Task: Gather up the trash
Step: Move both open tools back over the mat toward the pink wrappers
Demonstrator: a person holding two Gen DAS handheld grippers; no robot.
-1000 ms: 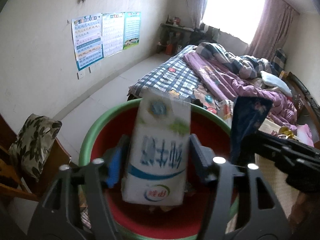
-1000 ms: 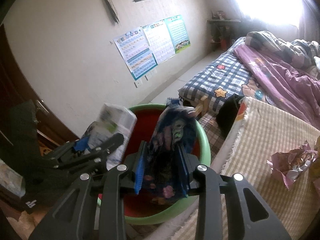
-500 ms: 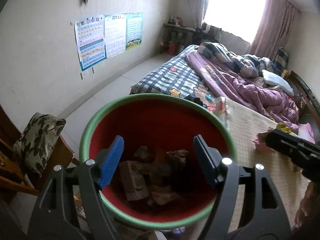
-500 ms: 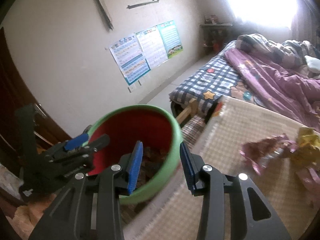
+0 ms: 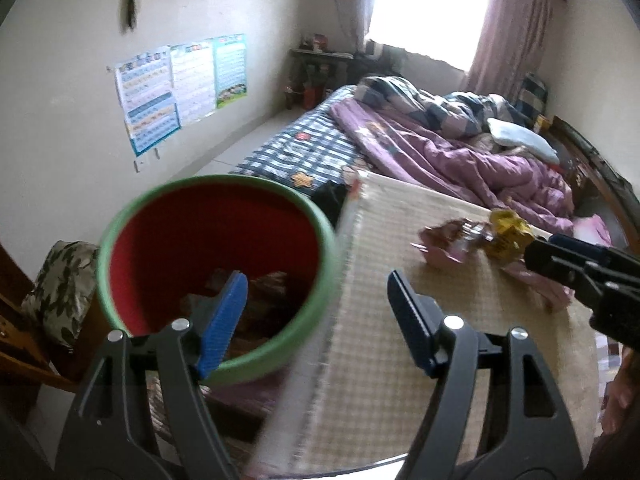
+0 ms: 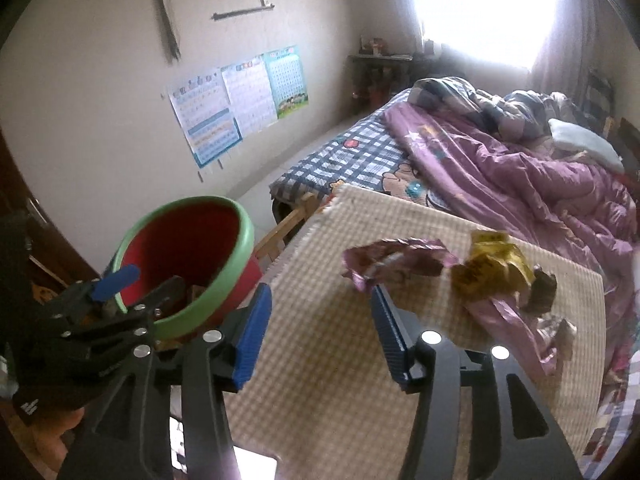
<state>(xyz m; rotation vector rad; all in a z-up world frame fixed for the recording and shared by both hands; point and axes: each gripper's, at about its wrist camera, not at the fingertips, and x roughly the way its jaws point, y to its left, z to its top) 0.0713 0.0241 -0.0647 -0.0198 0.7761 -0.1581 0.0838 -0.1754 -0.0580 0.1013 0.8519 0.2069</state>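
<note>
- With its jaws opening and nothing between them, the right gripper (image 6: pixel 320 330) faces 2 wrappers: pink wrapper (image 6: pixel 394 262), yellow wrapper (image 6: pixel 494 268).
- Left gripper (image 5: pixel 316 316), released, hangs between bin (image 5: pixel 132 216) and worktop (image 5: pixel 384 360).

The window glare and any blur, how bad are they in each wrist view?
Left wrist view: window blown out white, bin rim and table edge smeared. Right wrist view: window glare hazes the far wall, wrappers slightly soft; both views bend at the edges.
</note>
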